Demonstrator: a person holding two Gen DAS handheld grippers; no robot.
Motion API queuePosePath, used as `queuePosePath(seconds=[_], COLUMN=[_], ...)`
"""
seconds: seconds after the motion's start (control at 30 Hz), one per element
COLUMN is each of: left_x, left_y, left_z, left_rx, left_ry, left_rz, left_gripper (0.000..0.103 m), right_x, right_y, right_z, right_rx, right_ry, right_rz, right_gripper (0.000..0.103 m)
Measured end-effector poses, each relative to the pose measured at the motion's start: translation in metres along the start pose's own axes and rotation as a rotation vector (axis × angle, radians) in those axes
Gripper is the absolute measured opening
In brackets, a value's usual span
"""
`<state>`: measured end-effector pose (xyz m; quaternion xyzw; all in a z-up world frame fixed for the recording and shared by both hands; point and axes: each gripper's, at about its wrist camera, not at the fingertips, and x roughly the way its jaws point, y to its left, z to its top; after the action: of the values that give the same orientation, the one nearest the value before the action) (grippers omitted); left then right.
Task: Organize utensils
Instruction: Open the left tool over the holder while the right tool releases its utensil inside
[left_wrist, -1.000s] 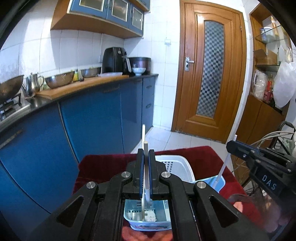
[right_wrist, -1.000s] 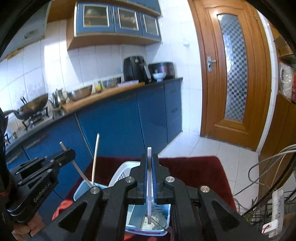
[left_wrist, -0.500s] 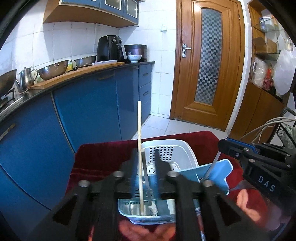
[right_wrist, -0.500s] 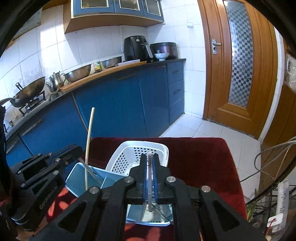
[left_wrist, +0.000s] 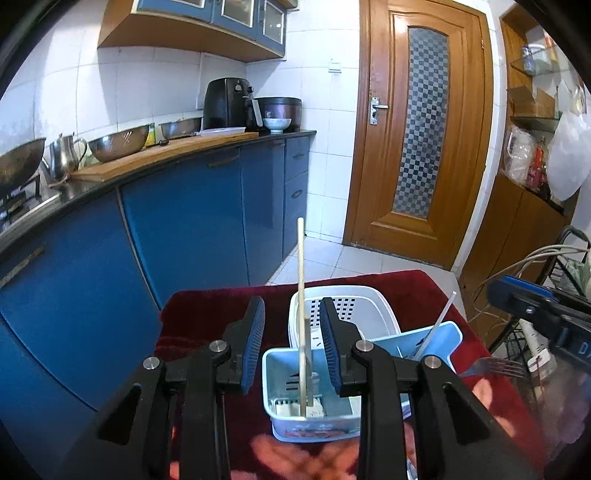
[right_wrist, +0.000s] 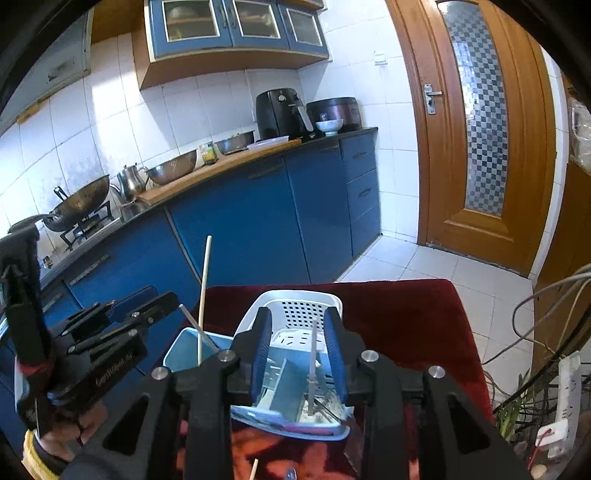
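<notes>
Left gripper (left_wrist: 291, 347) fingers spread apart, gripping nothing. Between them: light-blue plastic utensil caddy (left_wrist: 314, 421) on red-cloth surface (left_wrist: 207, 310). Thin wooden chopstick (left_wrist: 301, 295) stands near-upright in caddy. White perforated plastic basket (left_wrist: 369, 306) just behind caddy. Metal fork (left_wrist: 498, 366) right of caddy.

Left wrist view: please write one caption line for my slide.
Open left gripper above a light blue plastic utensil caddy where a pale wooden chopstick stands, white perforated plastic basket behind.

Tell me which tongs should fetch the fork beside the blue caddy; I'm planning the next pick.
Right. The fork lies on the blue caddy's right, near the right tongs; the left tongs, also open, sit across the caddy.
</notes>
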<state>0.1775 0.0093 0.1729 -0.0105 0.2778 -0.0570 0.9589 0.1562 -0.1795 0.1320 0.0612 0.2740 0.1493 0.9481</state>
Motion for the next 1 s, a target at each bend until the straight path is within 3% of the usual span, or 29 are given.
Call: queuePosePath(seconds=[0.3, 0.67, 1.0], left_x=[-0.016, -0.022, -0.022], left_y=[0.009, 0.015, 0.017], left_z=[-0.018, -0.036, -0.04], left_rx=[-0.023, -0.041, -0.038], left_ry=[0.003, 0.019, 0.027], left_rz=[0.003, -0.022, -0.017], left_gripper=[0.031, 0.031, 0.031], right_x=[-0.027, -0.035, -0.045], right_y=[-0.024, -0.043, -0.044], right_z=[-0.028, -0.076, -0.09], right_rx=[0.027, 0.076, 0.082], right_ry=[0.0, 0.013, -0.039], right_rz=[-0.036, -0.036, 0.008], right_gripper=[0.043, 0.043, 0.043])
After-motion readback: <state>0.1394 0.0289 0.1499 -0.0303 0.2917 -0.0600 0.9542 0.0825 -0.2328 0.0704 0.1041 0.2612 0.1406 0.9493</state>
